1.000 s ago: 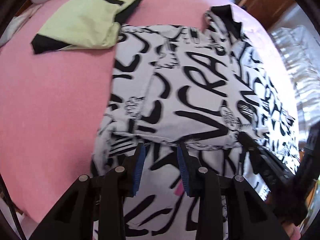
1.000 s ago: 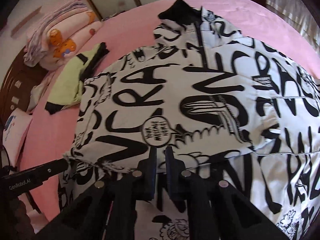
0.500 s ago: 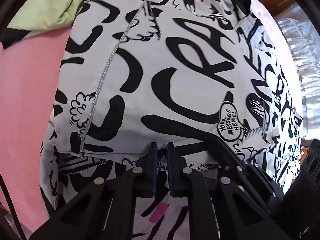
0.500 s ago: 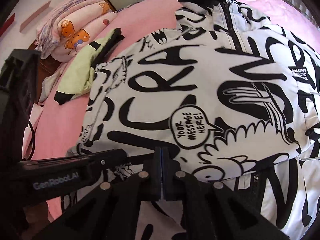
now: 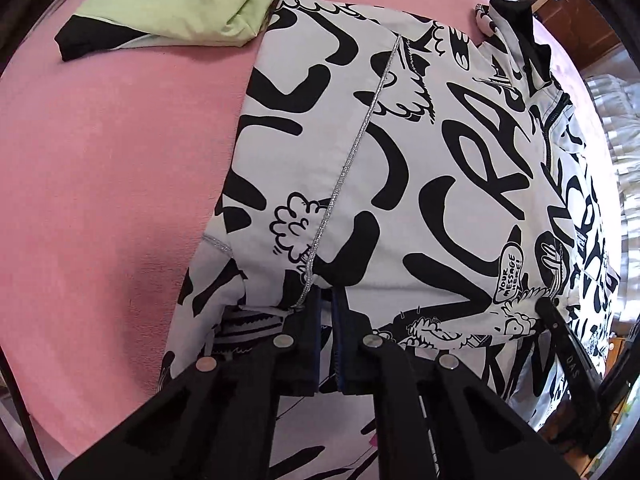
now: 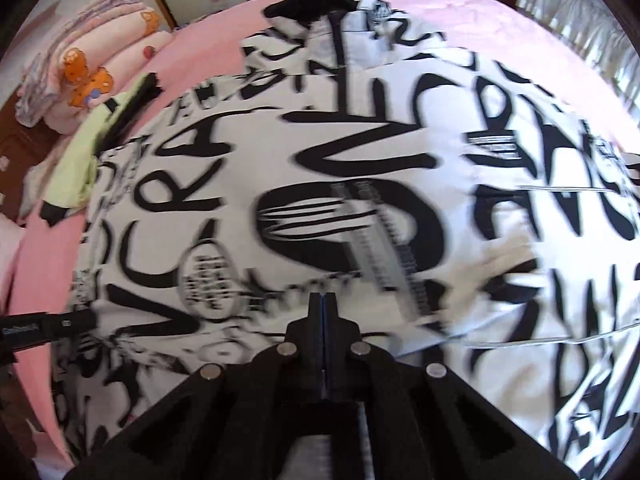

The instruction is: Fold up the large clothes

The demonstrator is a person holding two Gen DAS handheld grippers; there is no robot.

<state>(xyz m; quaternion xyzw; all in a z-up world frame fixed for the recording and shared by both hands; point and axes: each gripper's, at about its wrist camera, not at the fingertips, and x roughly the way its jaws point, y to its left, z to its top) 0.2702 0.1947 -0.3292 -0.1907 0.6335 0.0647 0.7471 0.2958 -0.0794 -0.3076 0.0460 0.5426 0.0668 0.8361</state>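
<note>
Now, with my left tool (image 5: 326, 300) and right tool (image 6: 322, 300) each pinching the graffiti-print jacket's (image 5: 420, 168) folded edge, I judge the next move requires carrying it across evenly.

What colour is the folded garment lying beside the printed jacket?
Pale lime green with black trim; it shows best in the left wrist view.

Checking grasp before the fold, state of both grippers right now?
Left gripper: closed, pinching the folded edge of the black-and-white jacket.
Right gripper: closed at the same jacket edge; whether it grips cloth cannot be told.
</note>
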